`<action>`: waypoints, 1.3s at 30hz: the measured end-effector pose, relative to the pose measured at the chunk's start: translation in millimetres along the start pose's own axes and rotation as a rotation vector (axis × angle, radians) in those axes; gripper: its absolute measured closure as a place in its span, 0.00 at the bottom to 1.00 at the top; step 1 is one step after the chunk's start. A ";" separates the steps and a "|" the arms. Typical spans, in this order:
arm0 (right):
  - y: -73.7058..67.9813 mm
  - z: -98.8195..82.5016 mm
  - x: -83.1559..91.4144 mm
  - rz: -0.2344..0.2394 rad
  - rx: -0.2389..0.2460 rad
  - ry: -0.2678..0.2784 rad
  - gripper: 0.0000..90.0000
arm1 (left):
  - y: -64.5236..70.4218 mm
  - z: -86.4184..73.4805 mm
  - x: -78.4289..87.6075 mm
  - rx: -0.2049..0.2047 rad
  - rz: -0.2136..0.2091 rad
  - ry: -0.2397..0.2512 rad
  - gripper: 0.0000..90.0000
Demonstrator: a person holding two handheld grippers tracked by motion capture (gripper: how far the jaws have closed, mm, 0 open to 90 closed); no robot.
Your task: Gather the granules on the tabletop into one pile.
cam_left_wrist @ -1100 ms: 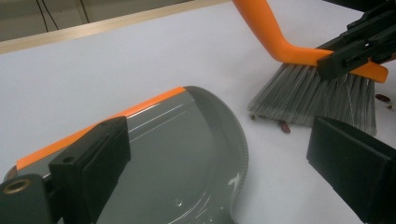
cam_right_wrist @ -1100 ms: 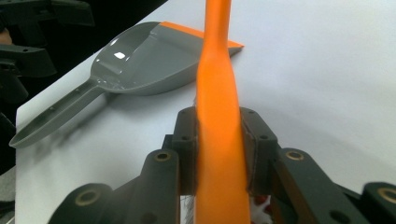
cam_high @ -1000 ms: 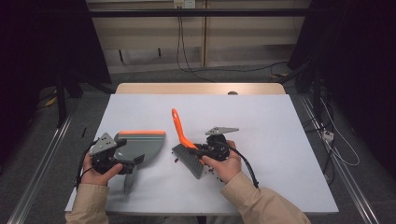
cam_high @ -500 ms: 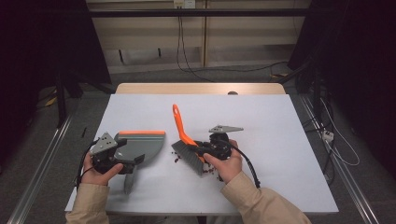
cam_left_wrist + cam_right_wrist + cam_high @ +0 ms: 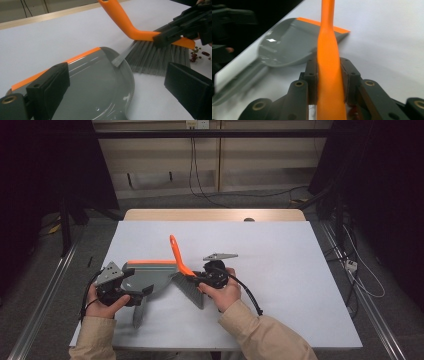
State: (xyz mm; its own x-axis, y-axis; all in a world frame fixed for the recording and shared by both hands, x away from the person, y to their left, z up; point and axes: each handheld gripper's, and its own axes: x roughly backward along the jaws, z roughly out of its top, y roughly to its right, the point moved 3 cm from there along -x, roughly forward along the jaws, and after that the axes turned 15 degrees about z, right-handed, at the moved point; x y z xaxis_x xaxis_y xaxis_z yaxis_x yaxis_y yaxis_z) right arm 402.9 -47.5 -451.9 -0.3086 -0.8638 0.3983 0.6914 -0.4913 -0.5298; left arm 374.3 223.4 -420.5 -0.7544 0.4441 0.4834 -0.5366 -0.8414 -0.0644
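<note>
The brush (image 5: pixel 184 272) is clamped in the right gripper (image 5: pixel 202 279), bristles at the dustpan (image 5: pixel 150 276) mouth; the pan's handle is gripped by the left gripper (image 5: pixel 131 292). Beans (image 5: pixel 197 53) remain unswept on the table (image 5: pixel 280 270).

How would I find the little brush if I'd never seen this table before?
Look at the big white table and find the grey dustpan near its front left side. Just right of the pan's mouth is the brush, clamped in the right hand-held gripper. Unlike the flat grey pan, it has a bright orange handle sticking up and grey bristles touching the table.
</note>
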 end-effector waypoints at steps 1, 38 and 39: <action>3.4 0.4 0.0 -0.005 -0.015 0.003 0.79 | 0.2 0.1 0.4 0.004 0.000 0.001 0.07; 20.0 26.1 52.5 0.000 0.040 0.115 0.79 | 1.8 0.1 -1.4 -0.006 0.002 -0.007 0.07; 21.0 31.0 52.9 0.013 0.068 0.111 0.79 | 1.4 0.1 -1.4 -0.005 0.002 -0.006 0.07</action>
State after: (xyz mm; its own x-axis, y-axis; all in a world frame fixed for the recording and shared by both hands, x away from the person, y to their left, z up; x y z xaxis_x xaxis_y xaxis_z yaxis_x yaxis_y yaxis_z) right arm 421.4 -100.1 -418.8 -0.3670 -0.8789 0.3048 0.7372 -0.4746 -0.4810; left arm 374.6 221.6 -421.2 -0.7534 0.4406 0.4881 -0.5370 -0.8406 -0.0701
